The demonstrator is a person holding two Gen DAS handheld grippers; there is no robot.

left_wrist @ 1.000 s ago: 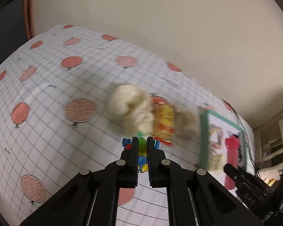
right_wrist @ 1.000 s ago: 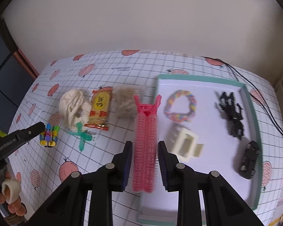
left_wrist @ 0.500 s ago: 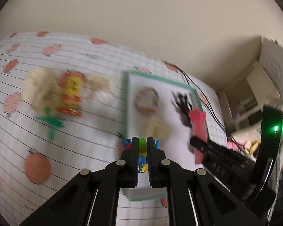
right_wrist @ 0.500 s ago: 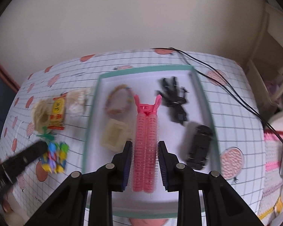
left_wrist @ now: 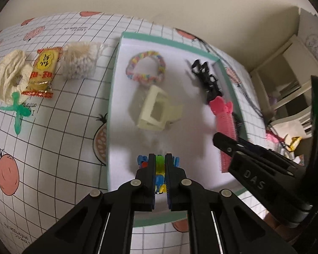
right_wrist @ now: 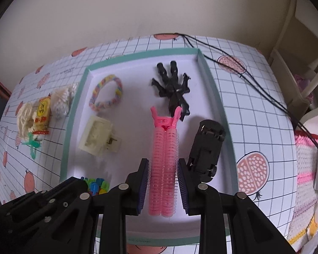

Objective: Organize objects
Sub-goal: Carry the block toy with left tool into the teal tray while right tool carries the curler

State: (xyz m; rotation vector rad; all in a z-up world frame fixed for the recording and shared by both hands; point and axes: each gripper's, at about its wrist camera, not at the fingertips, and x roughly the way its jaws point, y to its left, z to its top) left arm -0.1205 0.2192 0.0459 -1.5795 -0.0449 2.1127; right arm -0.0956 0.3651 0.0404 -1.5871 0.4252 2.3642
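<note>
Pinching a multicoloured toy (left_wrist: pixel 160 169) between its closed jaws, the left gripper (left_wrist: pixel 160 163) hangs over the near left corner of the tray (left_wrist: pixel 113 97). From the right wrist view the same toy (right_wrist: pixel 96 185) peeks out beside the left gripper's black fingers, just inside the tray's near edge.

The right gripper (right_wrist: pixel 163 167) clasps a pink roller clip (right_wrist: pixel 164 158) lengthwise, jaws pressed on both its sides, its forked pink end pointing toward the far wall. It sits over the middle of the tray (right_wrist: pixel 218 97); from the left wrist view the clip (left_wrist: pixel 224 116) is toward the tray's right side, with the right gripper (left_wrist: pixel 222 139) coming in from the right.

Inside the tray lie a cream claw clip (right_wrist: pixel 97 135) at the left, a rainbow braided band (right_wrist: pixel 106 95) beyond it, a black claw clip (right_wrist: pixel 171 86) at the far right and a black toy car (right_wrist: pixel 207 146) just right of the roller clip.

Left of the tray, on the gridded cloth (left_wrist: pixel 59 127) printed with red fruit, rest a fuzzy white pouf (left_wrist: pixel 78 61), a yellow snack packet (left_wrist: pixel 42 72) touching it, a cream scrunchie (left_wrist: pixel 9 76) on the packet's other side and a green plastic piece (left_wrist: pixel 18 110) nearer the camera. Black cables (right_wrist: pixel 243 78) trail off the cloth at the far right.
</note>
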